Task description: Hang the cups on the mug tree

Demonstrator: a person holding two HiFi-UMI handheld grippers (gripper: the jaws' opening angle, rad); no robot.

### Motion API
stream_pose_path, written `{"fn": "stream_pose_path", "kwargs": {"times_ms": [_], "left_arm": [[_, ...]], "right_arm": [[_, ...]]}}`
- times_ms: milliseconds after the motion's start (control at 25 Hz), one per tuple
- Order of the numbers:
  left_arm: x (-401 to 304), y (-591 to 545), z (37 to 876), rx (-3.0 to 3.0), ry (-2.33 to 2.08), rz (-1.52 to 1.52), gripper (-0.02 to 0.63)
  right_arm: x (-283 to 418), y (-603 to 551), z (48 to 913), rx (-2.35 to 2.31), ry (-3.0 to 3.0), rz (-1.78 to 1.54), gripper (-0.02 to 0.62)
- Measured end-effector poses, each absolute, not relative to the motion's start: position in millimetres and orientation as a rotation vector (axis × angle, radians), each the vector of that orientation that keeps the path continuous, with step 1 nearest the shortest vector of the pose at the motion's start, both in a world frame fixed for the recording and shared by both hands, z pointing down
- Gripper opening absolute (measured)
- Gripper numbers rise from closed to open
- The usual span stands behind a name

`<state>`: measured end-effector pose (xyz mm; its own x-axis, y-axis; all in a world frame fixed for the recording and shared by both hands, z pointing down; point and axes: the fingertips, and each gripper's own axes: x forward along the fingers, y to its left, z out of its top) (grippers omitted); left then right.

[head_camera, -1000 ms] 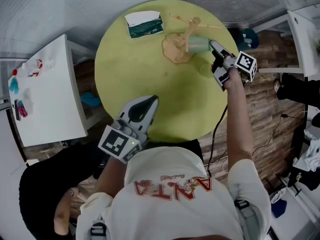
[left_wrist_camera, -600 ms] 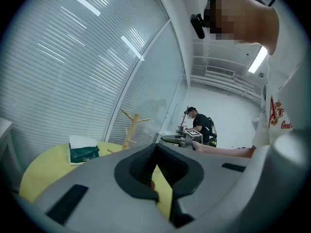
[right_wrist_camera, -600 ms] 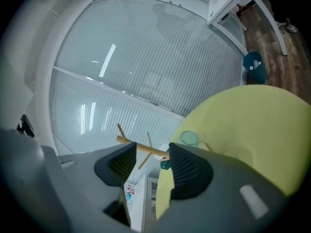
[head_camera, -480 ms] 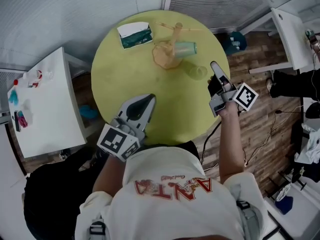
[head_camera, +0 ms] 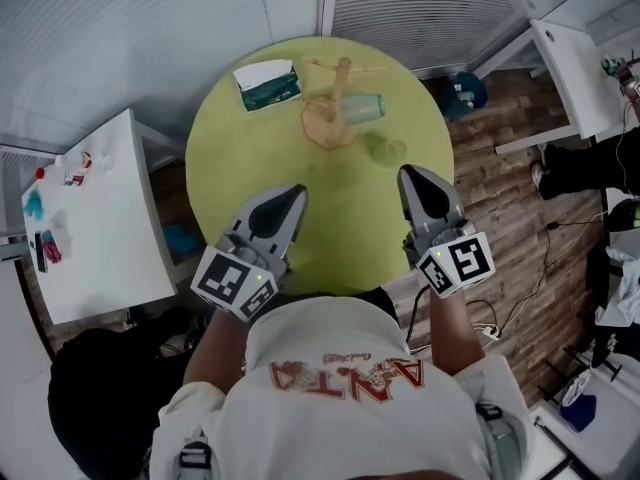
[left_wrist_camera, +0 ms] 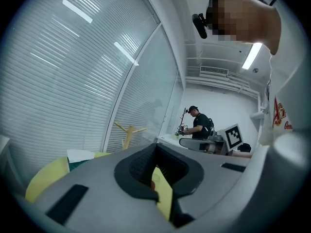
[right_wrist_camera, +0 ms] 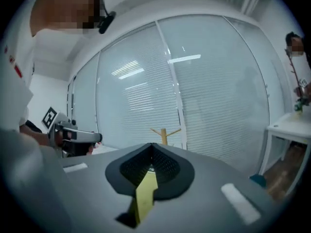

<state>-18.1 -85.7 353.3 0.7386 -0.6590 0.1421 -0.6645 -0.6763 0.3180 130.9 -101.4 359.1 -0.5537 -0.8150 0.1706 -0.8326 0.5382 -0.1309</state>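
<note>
In the head view a wooden mug tree (head_camera: 340, 86) stands on its base at the far side of the round yellow-green table (head_camera: 250, 158). A pale teal cup (head_camera: 363, 107) hangs on its right side. A clear greenish cup (head_camera: 386, 150) sits on the table just in front of it. My left gripper (head_camera: 297, 190) and right gripper (head_camera: 408, 171) are both shut and empty, held over the near part of the table, well short of the cups. The tree's top shows beyond the shut left gripper (left_wrist_camera: 155, 147) as mug tree (left_wrist_camera: 127, 132), and beyond the shut right gripper (right_wrist_camera: 151, 147) as mug tree (right_wrist_camera: 164, 132).
A green and white tissue box (head_camera: 268, 83) lies left of the tree. A white side table (head_camera: 90, 208) with small items stands at the left, another white table (head_camera: 570, 58) at the upper right. A person (left_wrist_camera: 200, 125) stands far off in the room.
My right gripper has drawn back from the mug tree toward the person, and its jaws have closed. The teal cup stays hanging on the tree. The left gripper has barely moved.
</note>
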Motion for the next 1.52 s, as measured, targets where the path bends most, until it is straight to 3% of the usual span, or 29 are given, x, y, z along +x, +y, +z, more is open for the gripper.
{"fn": "stream_pose_path", "kwargs": {"times_ms": [560, 1080, 1120, 1240, 1280, 1520], "left_arm": [[-14.3, -90.6, 348.9, 2.597, -1.051, 0.020, 0.009], [-15.0, -83.7, 353.0, 2.594, -1.037, 0.038, 0.009], [-15.3, -83.5, 354.0, 2.591, -1.037, 0.040, 0.009], [-16.2, -83.0, 359.3, 2.576, -1.038, 0.048, 0.009], [-16.3, -83.0, 361.6, 2.570, -1.038, 0.051, 0.009], [-16.5, -83.4, 374.1, 2.537, -1.050, 0.072, 0.009]], "right_arm": [[121.6, -88.6, 350.2, 1.434, -2.631, 0.139, 0.003], [141.4, -103.1, 380.5, 1.450, -2.507, 0.276, 0.005], [144.7, -106.7, 388.3, 1.428, -2.480, 0.302, 0.032], [154.9, -118.4, 420.9, 1.343, -2.368, 0.363, 0.211], [159.5, -123.0, 434.5, 1.322, -2.321, 0.373, 0.243], [186.8, -152.2, 523.5, 1.298, -2.113, 0.448, 0.311]]}}
